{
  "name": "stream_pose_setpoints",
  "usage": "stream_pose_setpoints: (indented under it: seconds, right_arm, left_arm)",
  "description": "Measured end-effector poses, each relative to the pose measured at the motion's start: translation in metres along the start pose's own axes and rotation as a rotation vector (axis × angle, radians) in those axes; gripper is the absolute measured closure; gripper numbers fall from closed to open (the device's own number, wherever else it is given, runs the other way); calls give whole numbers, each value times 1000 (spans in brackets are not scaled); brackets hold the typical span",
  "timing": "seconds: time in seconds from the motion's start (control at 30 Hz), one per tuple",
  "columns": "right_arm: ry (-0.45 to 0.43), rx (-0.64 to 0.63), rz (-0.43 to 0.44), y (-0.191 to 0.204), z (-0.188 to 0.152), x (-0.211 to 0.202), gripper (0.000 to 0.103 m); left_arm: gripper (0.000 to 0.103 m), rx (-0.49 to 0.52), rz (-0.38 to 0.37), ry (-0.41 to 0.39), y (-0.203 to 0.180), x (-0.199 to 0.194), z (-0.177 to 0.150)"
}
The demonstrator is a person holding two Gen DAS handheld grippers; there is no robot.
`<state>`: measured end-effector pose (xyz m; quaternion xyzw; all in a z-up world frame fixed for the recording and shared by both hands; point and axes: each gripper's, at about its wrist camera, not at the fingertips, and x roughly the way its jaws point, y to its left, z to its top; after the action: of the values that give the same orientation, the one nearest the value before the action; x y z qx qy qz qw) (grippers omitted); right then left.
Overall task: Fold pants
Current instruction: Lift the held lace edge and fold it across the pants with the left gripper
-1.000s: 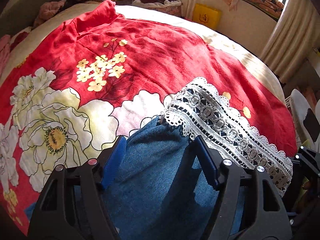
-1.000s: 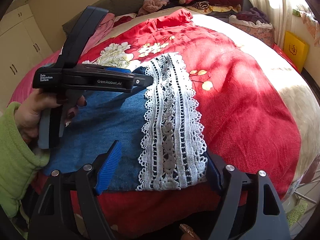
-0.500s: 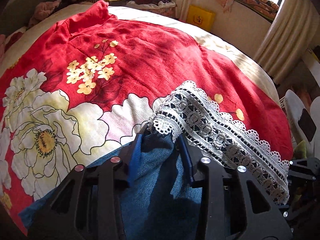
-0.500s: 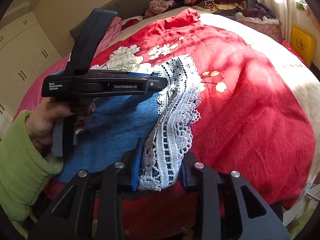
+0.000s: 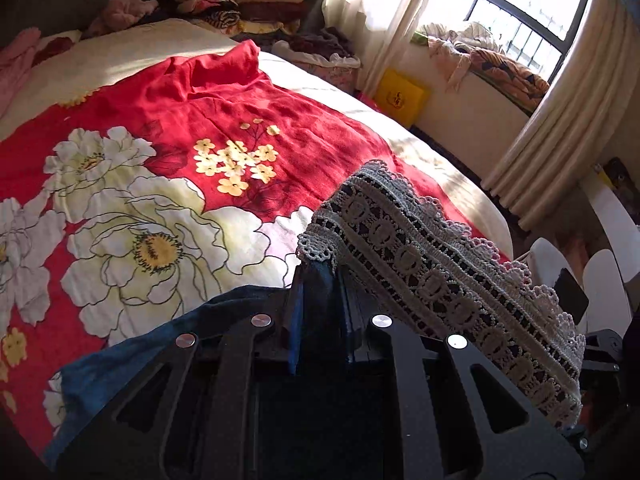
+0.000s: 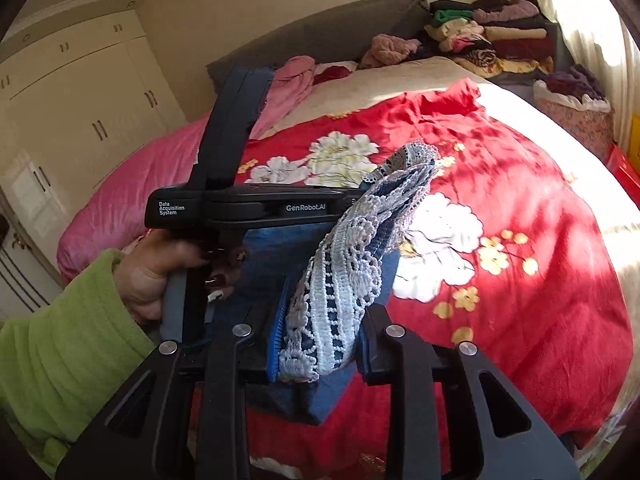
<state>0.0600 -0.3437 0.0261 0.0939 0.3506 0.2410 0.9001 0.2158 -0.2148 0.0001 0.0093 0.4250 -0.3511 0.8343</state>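
- Sunlit bedroom: a bed (image 5: 132, 56) spread with a red blanket printed with large white and yellow flowers (image 5: 168, 184) carries the work.
- Nearest in the left wrist view, the left gripper (image 5: 320, 280) has just been closing; its fingers (image 5: 295, 312) are clamped on the dark blue denim of the blue denim pants with a white lace hem band (image 5: 432, 264). The left jaw closed further in the last moments, cloth between the fingers.
- Nearest in the right wrist view, the right gripper (image 6: 320, 340) has also just been closing and its fingers (image 6: 276, 336) pinch the bunched lace band of the pants (image 6: 340, 280) at the other end.
- Between the two grips the hem is lifted off the blanket; the lace runs across from one gripper to the other, while the rest of the denim hangs down to the bed.
- Just beyond, a hand (image 6: 160, 268) in a green sleeve (image 6: 68, 344) holds the left gripper's handle.
- Farther off, folded clothes (image 5: 248, 4) are stacked at the head of the bed, with cream curtains (image 5: 560, 128) beside a barred window (image 5: 520, 4).
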Motion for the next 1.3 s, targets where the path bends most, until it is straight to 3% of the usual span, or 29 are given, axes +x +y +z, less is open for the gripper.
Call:
stream_pose_setpoints:
  seconds: [0.2, 0.3, 0.47, 0.57, 0.73, 0.87, 1.03, 1.1, 1.17, 1.23, 1.3]
  right_arm:
    - [69, -145, 64, 60, 8, 36, 76]
    - [141, -203, 81, 87, -1, 64, 76]
    - [235, -309, 89, 131, -27, 99, 76]
    - [280, -356, 126, 155, -44, 113, 76]
    - [288, -408, 197, 181, -63, 106, 73]
    - [235, -359, 183, 168, -54, 87, 59]
    - [180, -240, 64, 121, -29, 80, 56]
    - [171, -181, 9, 99, -18, 83, 56]
    - [167, -131, -22, 79, -7, 87, 56]
    - [173, -101, -64, 60, 3, 95, 55]
    - [181, -77, -91, 47, 12, 106, 47]
  left_arm:
    - [94, -146, 62, -70, 51, -54, -27]
    - [93, -260, 97, -68, 81, -71, -51]
    - [93, -406, 175, -148, 122, -123, -93]
    - [92, -502, 161, -192, 139, -149, -114]
    - [83, -544, 161, -217, 142, -168, -130]
    - [76, -541, 144, -199, 138, -162, -131]
    - [62, -539, 96, -173, 137, -142, -120]
    - [49, -555, 88, -158, 141, -131, -115]
    - [44, -580, 81, -141, 147, -121, -112]
    - [43, -601, 78, -126, 154, -111, -109]
    - [43, -610, 73, -105, 157, -100, -107]
